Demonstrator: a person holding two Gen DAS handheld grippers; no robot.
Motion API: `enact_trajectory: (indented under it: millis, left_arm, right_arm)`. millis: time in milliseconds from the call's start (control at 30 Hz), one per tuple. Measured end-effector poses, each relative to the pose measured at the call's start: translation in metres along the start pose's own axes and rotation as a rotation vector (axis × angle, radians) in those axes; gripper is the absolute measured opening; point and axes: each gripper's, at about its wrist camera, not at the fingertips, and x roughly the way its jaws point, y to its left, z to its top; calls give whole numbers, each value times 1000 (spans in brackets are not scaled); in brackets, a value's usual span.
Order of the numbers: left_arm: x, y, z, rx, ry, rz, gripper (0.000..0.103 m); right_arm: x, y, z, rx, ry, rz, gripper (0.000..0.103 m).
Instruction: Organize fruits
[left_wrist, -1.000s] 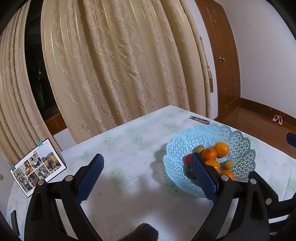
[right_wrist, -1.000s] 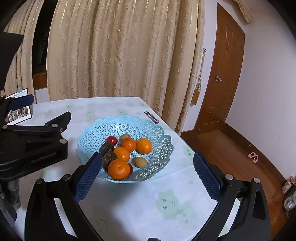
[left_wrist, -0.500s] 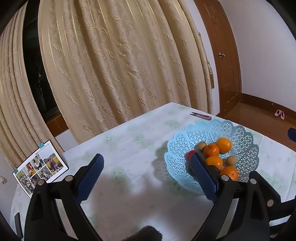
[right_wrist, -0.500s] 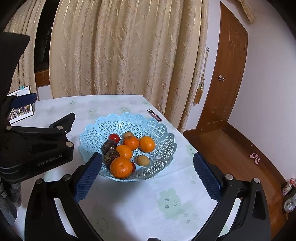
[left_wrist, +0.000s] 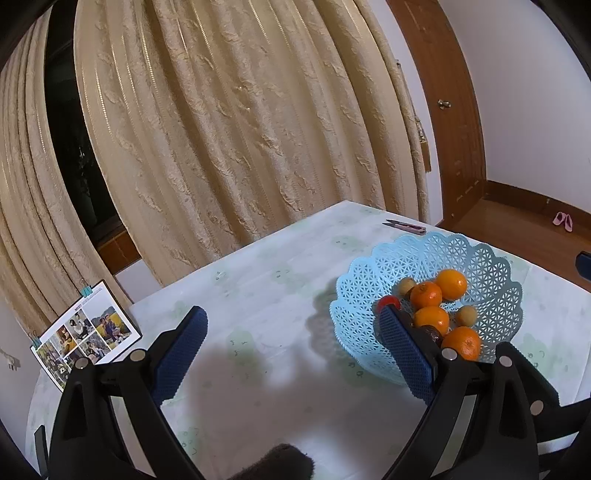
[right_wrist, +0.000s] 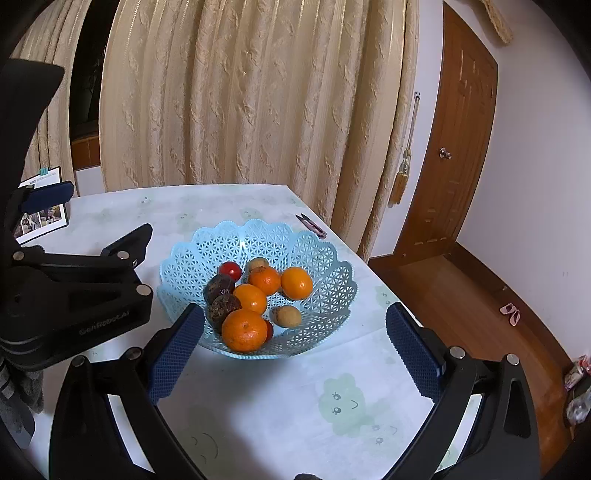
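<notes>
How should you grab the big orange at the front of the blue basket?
Probably from above, pinching the front orange across its round middle. It sits on top of the pile at the near rim of the blue basket, dark fruit touching its left side.

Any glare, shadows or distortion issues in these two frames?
Left wrist: curtain bows from fisheye, dark corners, the basket throws a soft shadow on the table. Right wrist: sharp, a small glint on the basket's far wall, the door curves.
</notes>
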Motion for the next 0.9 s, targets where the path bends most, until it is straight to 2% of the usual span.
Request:
enact_trajectory:
  millis: [900]
  left_arm:
    - [0,-4,-1,20,1,2,93]
  right_arm:
    - [4,1,-2,-8,9,6,100]
